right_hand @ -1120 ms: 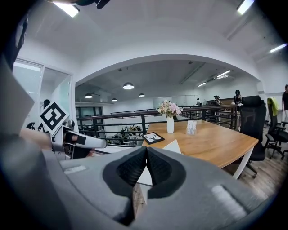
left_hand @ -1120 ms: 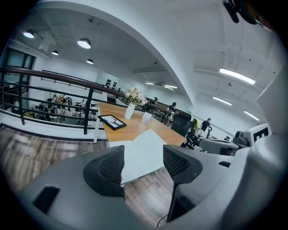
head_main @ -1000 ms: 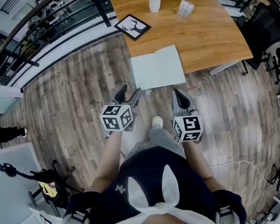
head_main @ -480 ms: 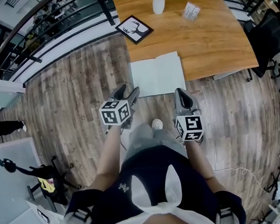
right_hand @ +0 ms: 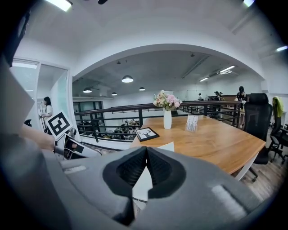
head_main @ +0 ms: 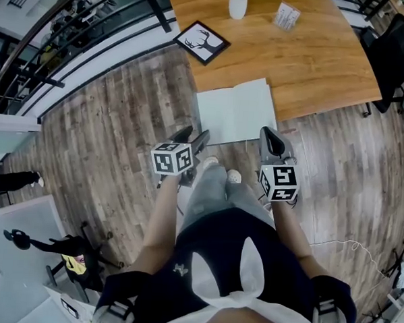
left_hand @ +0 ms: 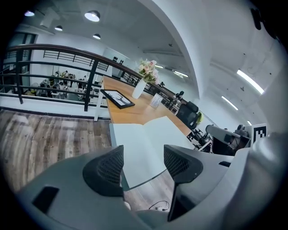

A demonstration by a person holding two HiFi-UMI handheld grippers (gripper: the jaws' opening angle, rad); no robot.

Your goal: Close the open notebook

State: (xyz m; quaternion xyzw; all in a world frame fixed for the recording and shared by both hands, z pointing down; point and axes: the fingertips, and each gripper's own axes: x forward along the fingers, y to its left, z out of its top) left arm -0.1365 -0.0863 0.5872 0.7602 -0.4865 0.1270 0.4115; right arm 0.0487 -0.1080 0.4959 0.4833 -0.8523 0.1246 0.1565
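Jaws short of open notebook (head_main: 236,113)

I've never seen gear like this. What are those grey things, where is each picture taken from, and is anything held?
No robot here: a person holds a two-jaw gripper in each hand. One picture looks down from a head camera; the other two look along each gripper's jaws. The left gripper is open, the right gripper shut, both empty. On the wooden table are an open notebook, a framed picture, a vase and a small card.
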